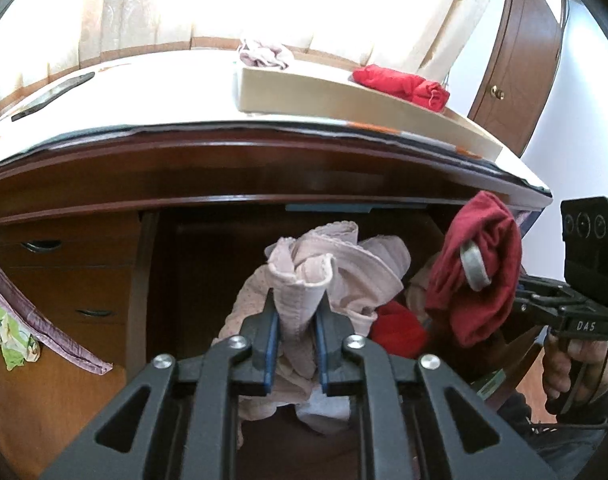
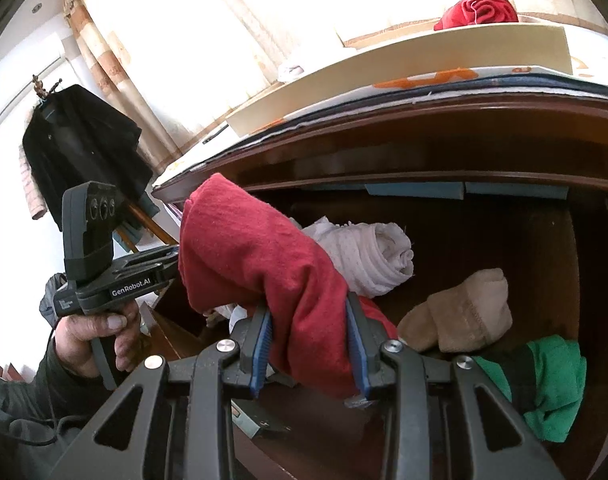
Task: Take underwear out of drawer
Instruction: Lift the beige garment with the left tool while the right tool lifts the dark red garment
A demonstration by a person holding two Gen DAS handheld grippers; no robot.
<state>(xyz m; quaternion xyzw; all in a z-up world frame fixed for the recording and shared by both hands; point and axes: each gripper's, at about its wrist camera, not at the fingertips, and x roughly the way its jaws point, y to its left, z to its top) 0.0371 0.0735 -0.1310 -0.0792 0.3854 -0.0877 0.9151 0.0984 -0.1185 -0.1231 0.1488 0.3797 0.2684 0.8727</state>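
My left gripper (image 1: 297,320) is shut on pale pink underwear (image 1: 304,280), which bunches up above its blue pads over the open drawer (image 1: 208,240). My right gripper (image 2: 309,332) is shut on dark red underwear (image 2: 256,256) that drapes over its fingers. In the left wrist view that red piece (image 1: 476,272) hangs at the right, with the right gripper's body behind it. The pale pink piece (image 2: 368,256) shows again behind the red one in the right wrist view. A beige garment (image 2: 460,312) and a green one (image 2: 544,384) lie in the drawer.
On the desk top stands a cream tray (image 1: 344,96) with red cloth (image 1: 404,84) and a pinkish cloth (image 1: 264,54). A bright red garment (image 1: 398,328) lies in the drawer. Closed drawers (image 1: 64,280) are at the left. A dark coat (image 2: 80,148) hangs at the wall.
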